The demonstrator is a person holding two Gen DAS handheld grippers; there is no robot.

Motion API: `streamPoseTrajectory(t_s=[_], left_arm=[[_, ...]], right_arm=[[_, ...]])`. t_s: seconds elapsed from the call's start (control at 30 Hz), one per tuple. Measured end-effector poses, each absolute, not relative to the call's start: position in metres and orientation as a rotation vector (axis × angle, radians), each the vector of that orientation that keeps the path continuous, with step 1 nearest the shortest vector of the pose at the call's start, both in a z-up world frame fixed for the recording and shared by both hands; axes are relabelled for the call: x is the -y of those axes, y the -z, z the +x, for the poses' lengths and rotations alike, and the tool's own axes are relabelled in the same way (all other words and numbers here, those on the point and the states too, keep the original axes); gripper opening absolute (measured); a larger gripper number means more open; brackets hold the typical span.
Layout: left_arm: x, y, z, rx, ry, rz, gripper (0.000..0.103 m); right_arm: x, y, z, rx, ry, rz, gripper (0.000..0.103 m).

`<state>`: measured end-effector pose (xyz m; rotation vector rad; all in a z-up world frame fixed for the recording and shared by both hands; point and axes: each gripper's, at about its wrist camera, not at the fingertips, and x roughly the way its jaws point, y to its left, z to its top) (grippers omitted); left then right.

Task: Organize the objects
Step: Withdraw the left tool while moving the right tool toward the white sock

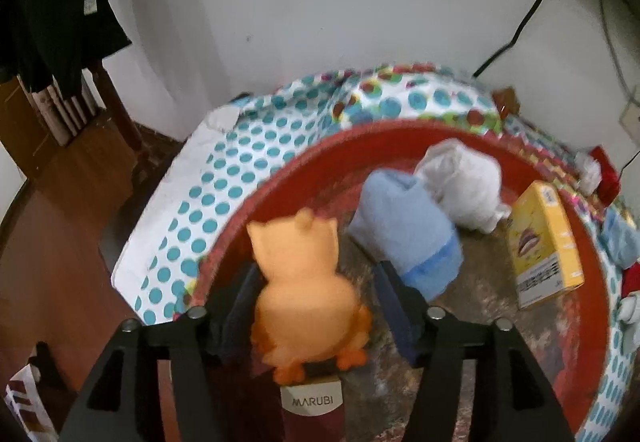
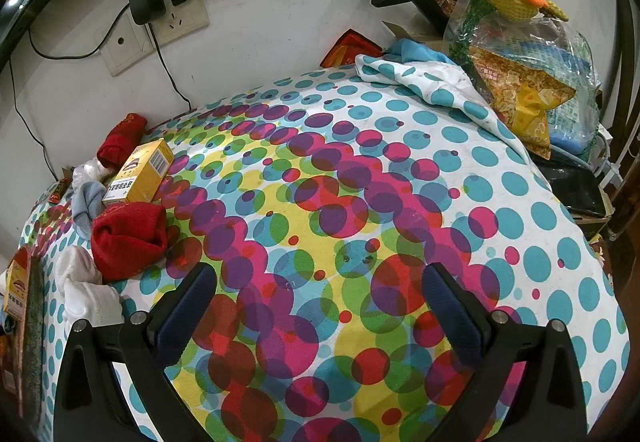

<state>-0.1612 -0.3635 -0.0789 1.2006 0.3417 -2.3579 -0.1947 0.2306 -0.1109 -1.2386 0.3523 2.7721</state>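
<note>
Four items in red basin (image 1: 304, 162) | owl (image 1: 304, 282), socks, box

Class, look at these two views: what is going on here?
A person is tidying things off a spotted tablecloth into a red tray. The left tool stands open around an orange owl toy inside the tray, beside rolled socks and a yellow box. The right tool hovers open and empty over the cloth.
</note>
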Motion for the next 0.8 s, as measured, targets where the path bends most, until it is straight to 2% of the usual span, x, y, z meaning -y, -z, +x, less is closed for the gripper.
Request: streamPoseTrajectory(t_s=[0.2, 0.3, 0.33, 0.5, 0.57, 0.73, 0.8], left_arm=[[0.323, 0.008, -0.13, -0.301, 2.592, 0.973, 0.065], [0.273, -0.026, -0.081, -0.262, 2.766, 0.756, 0.078], [0.261, -0.028, -0.069, -0.248, 2.804, 0.726, 0.08], [0.187, 0.005, -0.013, -0.106, 2.909, 0.694, 0.08], [0.169, 0.027, 0.0, -0.125, 2.941, 0.718, 0.08], [0.15, 0.064, 0.0, -0.208, 2.969, 0.894, 0.08], [0.149, 0.065, 0.001, -0.179, 2.963, 0.879, 0.08]], right_arm=[[-0.23, 0.111, -0.195, -0.327, -2.766, -1.24, 0.102], [-0.229, 0.11, -0.194, -0.285, -2.764, -1.239, 0.102], [-0.229, 0.109, -0.192, -0.274, -2.775, -1.227, 0.102], [-0.213, 0.099, -0.165, -0.21, -2.842, -1.16, 0.103], [-0.198, 0.096, -0.15, -0.189, -2.898, -1.152, 0.103], [-0.141, 0.092, -0.122, 0.127, -3.019, -1.139, 0.103], [-0.119, 0.093, -0.12, 0.251, -3.04, -1.158, 0.103]])
